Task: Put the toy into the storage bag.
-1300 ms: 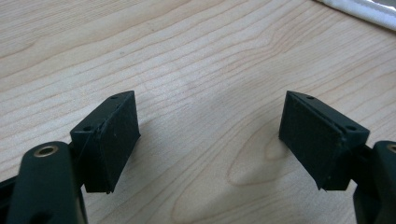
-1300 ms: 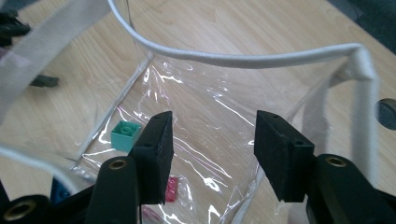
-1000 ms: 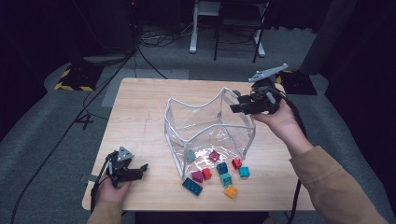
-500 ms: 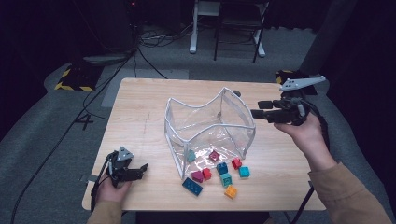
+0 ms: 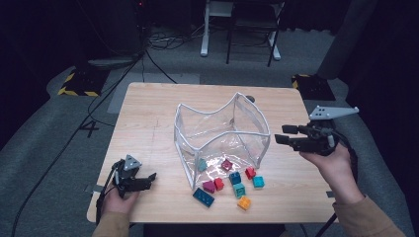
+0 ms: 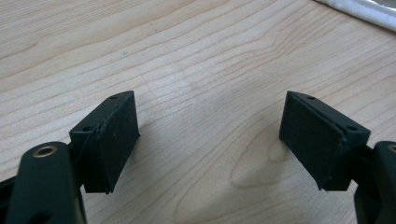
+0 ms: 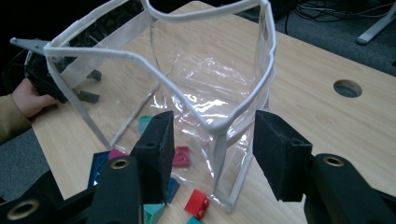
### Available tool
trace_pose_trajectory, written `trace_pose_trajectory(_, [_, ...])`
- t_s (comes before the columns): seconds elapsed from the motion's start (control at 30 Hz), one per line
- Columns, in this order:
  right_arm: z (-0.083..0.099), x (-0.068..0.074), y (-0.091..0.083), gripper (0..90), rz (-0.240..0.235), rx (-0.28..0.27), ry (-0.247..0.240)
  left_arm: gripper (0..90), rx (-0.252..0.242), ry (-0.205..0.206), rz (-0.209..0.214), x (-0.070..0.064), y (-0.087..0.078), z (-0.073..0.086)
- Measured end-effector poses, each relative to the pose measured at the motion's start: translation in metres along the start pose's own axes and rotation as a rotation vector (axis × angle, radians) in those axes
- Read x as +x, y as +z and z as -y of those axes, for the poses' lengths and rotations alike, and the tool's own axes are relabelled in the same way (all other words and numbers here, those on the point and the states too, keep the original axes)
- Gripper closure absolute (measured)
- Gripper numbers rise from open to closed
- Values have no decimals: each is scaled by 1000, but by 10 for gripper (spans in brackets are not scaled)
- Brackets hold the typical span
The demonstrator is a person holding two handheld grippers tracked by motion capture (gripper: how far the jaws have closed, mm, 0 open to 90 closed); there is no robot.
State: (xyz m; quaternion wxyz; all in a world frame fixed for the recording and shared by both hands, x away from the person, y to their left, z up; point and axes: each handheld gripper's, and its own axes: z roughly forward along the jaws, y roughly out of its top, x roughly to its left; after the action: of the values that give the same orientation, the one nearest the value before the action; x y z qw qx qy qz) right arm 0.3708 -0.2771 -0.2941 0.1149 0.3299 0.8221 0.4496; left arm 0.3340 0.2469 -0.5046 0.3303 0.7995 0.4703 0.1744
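While the left gripper (image 5: 143, 180) rests low on the near-left part of the counter (image 5: 148, 118), its jaws spread wide over bare wood and holding nothing, the work sits to its right. Nearest the person lies a scatter of small toy blocks (image 5: 232, 182): a dark blue one (image 5: 203, 196), an orange one (image 5: 243, 203), teal ones and red ones, all loose on the counter at the near foot of the clear pouch (image 5: 222, 133). That pouch stands upright with its white-trimmed mouth gaping upward. One teal block and one magenta block show through its near wall; whether they lie inside or just against the plastic I cannot say for sure.

Farther back and off to the right, the right gripper (image 5: 284, 135) hangs above the counter, jaws released and empty, aimed leftward at the pouch's right edge (image 7: 219, 126). In the right gripper view that seamed corner runs vertically between the two jaws, close but untouched. My judgement is that the right hand is the nearer one to take hold of the pouch.
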Motion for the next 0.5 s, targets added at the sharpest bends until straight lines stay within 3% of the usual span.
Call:
trace_pose_trajectory(0.23, [35,8,5,488,12,-4,21,201,0,0,0,0,0,0])
trace_pose_trajectory(0.5, [73,18,31,491,-1,24,39,201,0,-5,-4,0,0,0])
